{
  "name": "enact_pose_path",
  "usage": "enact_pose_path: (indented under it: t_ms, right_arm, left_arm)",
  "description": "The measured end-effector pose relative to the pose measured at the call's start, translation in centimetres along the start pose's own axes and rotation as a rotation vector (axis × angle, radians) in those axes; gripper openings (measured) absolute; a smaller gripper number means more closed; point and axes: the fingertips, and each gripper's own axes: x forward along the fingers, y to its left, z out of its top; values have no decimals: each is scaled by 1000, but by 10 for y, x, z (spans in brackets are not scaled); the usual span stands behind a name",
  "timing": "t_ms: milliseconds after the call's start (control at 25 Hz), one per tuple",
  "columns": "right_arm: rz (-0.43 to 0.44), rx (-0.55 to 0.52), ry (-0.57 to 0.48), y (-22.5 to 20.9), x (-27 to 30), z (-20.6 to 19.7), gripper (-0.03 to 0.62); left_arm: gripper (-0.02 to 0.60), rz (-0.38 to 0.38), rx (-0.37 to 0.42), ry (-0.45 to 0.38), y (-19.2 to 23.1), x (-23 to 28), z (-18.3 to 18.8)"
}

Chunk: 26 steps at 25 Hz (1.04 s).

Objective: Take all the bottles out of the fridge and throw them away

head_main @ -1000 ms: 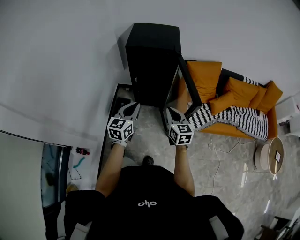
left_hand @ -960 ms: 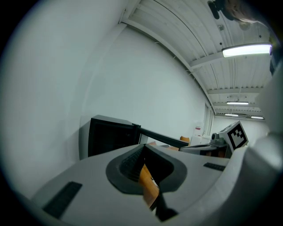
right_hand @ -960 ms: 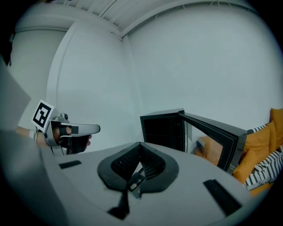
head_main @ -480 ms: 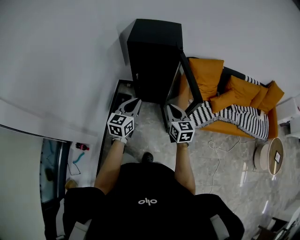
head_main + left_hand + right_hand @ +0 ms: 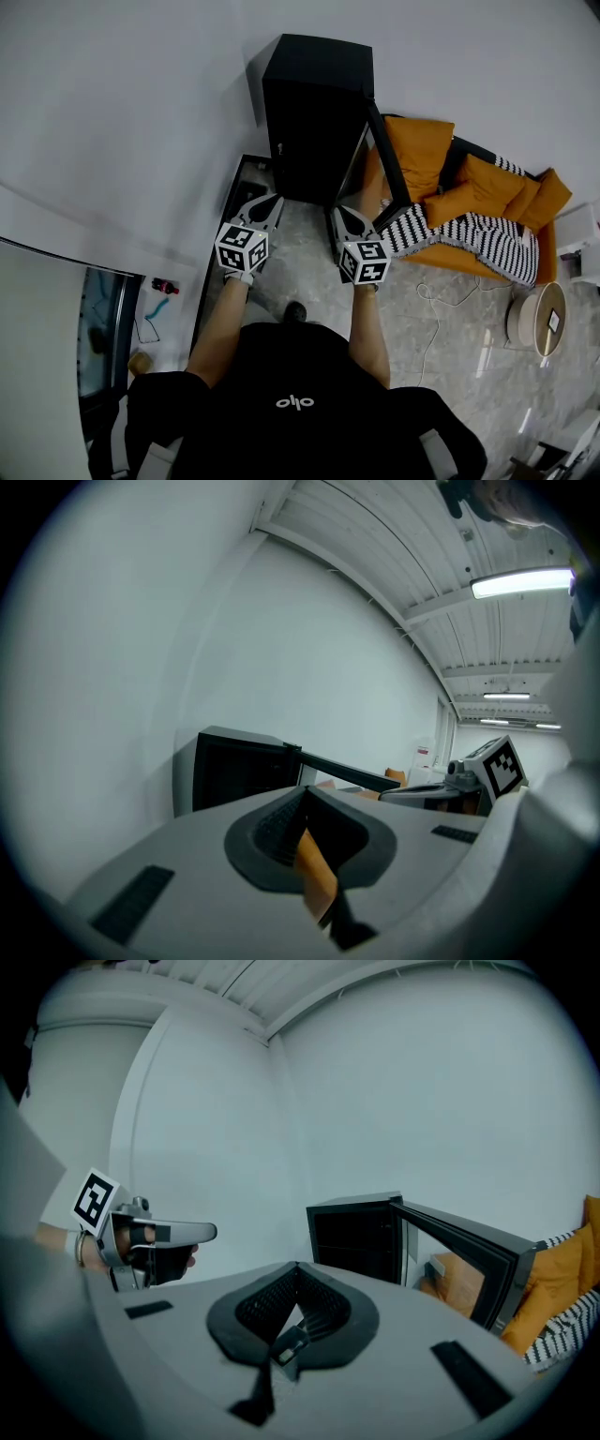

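A pale marble floor [image 5: 450, 309] meets a white wall [image 5: 141, 112]. An orange sofa [image 5: 427, 155] with a black-and-white striped blanket [image 5: 478, 234] stands along the floor's far edge. Just left of it, against the wall, is a black fridge [image 5: 314, 112]. Its door [image 5: 386, 169] is swung open toward the sofa, and its inside is too dark to make out any bottles. A person in a black top [image 5: 300, 403] faces the fridge with both arms out. The left claw [image 5: 272, 199] and right claw [image 5: 339, 214] are side by side near its base, each pinched together on nothing.
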Motion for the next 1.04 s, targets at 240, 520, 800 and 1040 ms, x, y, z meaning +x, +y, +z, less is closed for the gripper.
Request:
enact_pose_path:
  t_ms: [240, 520, 800, 1040]
  right_arm:
    - [8, -8, -3, 5, 2, 0, 8]
    - [17, -13, -7, 11, 3, 1, 8]
    - [14, -18, -5, 15, 3, 1, 8]
    - [20, -21, -4, 21, 4, 0, 9]
  left_arm:
    - [7, 7, 0, 1, 4, -7, -3]
    - [7, 14, -2, -3, 6, -11, -3]
    - [6, 15, -7, -2, 8, -16, -4]
    - [7, 18, -11, 3, 11, -21, -5]
